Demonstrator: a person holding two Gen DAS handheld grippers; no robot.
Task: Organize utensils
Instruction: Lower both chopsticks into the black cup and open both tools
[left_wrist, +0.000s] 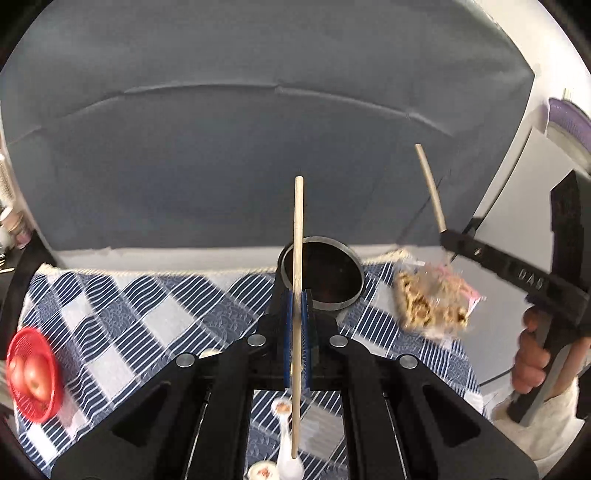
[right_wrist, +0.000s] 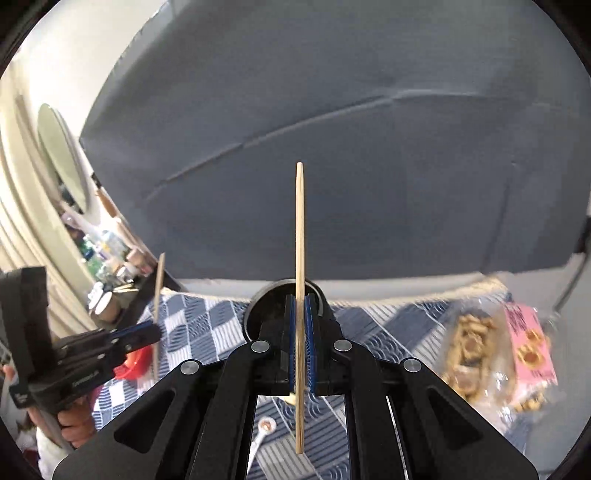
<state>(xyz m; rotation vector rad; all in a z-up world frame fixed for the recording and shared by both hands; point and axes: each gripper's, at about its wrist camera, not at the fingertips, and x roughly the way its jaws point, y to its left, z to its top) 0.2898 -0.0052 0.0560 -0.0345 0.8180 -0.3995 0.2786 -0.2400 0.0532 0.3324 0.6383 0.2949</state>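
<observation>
My left gripper (left_wrist: 296, 299) is shut on a wooden chopstick (left_wrist: 298, 236) that stands upright, just in front of a dark round metal holder (left_wrist: 332, 280) on the checked cloth. My right gripper (right_wrist: 300, 306) is shut on a second wooden chopstick (right_wrist: 300, 229), also upright, in front of the same holder (right_wrist: 269, 295). The right gripper also shows at the right of the left wrist view (left_wrist: 448, 236) with its chopstick (left_wrist: 430, 184). The left gripper shows at the left of the right wrist view (right_wrist: 153, 330). A white ceramic spoon (left_wrist: 284, 443) lies on the cloth below both grippers (right_wrist: 258, 439).
A blue-and-white checked cloth (left_wrist: 147, 310) covers the table. A red basket with fruit (left_wrist: 31, 373) sits at the left. A clear bag of snacks (left_wrist: 432, 302) lies right of the holder (right_wrist: 491, 354). A grey panel (left_wrist: 258, 129) stands behind the table.
</observation>
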